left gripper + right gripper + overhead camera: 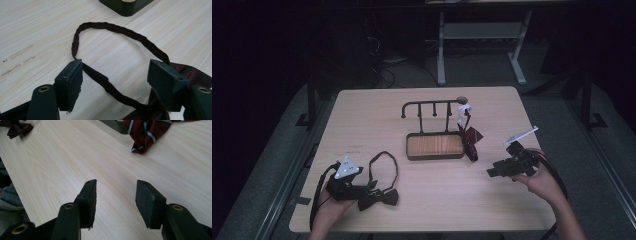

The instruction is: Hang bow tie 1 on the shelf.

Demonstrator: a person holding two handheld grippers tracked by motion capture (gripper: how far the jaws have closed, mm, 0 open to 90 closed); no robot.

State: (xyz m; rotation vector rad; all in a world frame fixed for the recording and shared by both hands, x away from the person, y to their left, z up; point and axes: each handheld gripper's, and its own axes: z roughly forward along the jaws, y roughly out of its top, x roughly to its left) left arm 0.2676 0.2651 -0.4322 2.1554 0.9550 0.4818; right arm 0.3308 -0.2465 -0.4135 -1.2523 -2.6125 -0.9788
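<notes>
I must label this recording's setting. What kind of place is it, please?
Probably a lab or workshop, not a home: a bare wooden table in a dark room, loose cables on the floor, and a white-framed desk behind.

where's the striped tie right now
In the high view the striped tie hangs from the right end of the hook rack, draping onto the table beside the rack's wooden tray, left of the right gripper.

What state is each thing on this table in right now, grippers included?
Left gripper: open, jaws straddling the bow tie's strap, not clamped.
Right gripper: open, holding nothing, above bare tabletop.
Bow tie: lying flat on the table, strap looped out.
Striped necktie: draped from the right end of the rack, lower part crumpled on the table.
Rack with wooden tray base: upright, tray holds nothing.
</notes>
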